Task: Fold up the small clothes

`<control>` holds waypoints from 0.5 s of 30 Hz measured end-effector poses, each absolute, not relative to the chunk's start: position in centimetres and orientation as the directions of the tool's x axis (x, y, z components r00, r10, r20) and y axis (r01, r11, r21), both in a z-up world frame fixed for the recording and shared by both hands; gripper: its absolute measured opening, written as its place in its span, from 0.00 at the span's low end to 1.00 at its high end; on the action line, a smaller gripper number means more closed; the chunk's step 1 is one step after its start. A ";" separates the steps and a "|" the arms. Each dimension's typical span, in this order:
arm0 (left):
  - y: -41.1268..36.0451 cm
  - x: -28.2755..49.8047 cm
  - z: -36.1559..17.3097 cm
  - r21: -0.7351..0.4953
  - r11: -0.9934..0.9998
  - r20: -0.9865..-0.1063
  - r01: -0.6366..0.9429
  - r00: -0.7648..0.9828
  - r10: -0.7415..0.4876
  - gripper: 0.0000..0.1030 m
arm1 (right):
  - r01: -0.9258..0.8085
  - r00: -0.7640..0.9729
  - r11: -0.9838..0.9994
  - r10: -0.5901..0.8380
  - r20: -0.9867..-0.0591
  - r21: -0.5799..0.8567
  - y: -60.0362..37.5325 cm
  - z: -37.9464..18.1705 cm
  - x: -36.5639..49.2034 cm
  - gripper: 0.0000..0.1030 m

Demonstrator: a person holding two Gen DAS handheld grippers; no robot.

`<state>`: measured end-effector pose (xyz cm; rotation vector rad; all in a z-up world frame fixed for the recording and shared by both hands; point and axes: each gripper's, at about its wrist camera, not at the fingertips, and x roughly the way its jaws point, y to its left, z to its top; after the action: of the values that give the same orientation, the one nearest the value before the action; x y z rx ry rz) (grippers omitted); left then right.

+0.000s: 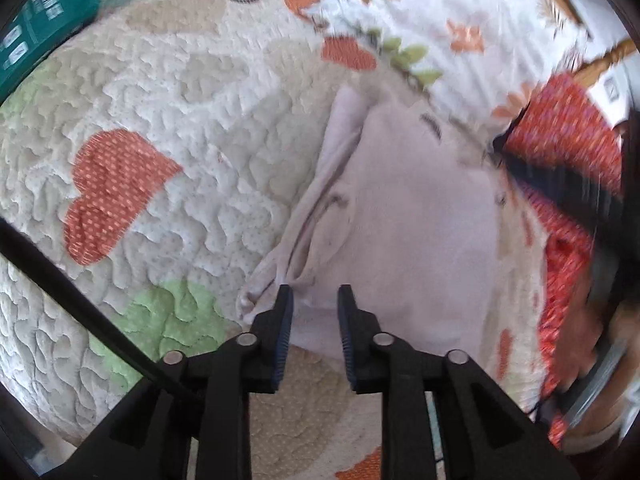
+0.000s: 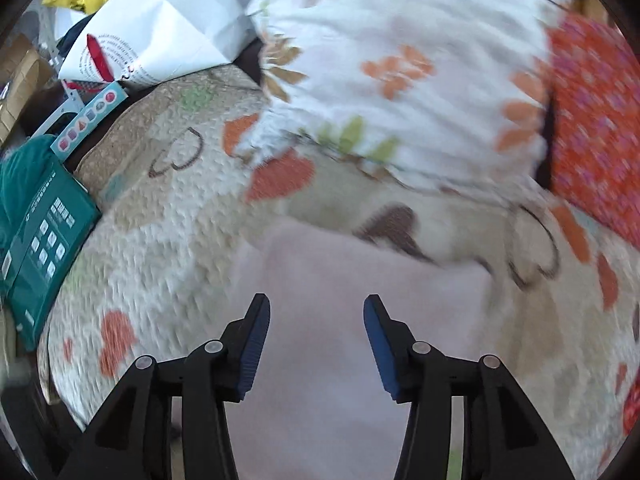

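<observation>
Pale pink garment point(image 1: 404, 216) lies creased, apparently folded; left claw point(image 1: 314, 294) parted, right claw point(image 2: 316, 306) spread.

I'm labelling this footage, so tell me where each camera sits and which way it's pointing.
Left wrist: on the left gripper, looking down its open fingers at the pale garment on the quilt; both black fingers show.
Right wrist: on the right gripper, looking down its open fingers at the garment; both fingers show.
Shared: garment, quilt, floral pillow, teal box.
</observation>
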<state>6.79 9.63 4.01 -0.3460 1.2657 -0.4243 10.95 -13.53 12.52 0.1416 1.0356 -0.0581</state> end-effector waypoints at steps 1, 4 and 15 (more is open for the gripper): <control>10.5 6.9 4.4 -0.485 0.870 -0.829 0.090 0.268 -0.491 0.31 | 0.141 0.503 0.986 0.009 -0.864 0.093 -14.7 12.4 9.1 0.55; 12.5 7.5 4.6 -0.487 0.873 -0.819 0.016 0.340 -0.463 0.50 | 0.204 0.477 0.967 0.036 -0.878 0.151 -17.8 10.7 5.3 0.58; 11.0 10.4 1.9 -0.569 0.822 -0.798 0.015 0.229 -0.557 0.75 | 0.281 0.537 0.723 0.426 -0.728 0.631 -20.9 1.5 -0.9 0.66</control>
<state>10.40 11.03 1.91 -0.5012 1.2913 -0.4174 -0.95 -20.90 1.54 0.7932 1.0288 0.0978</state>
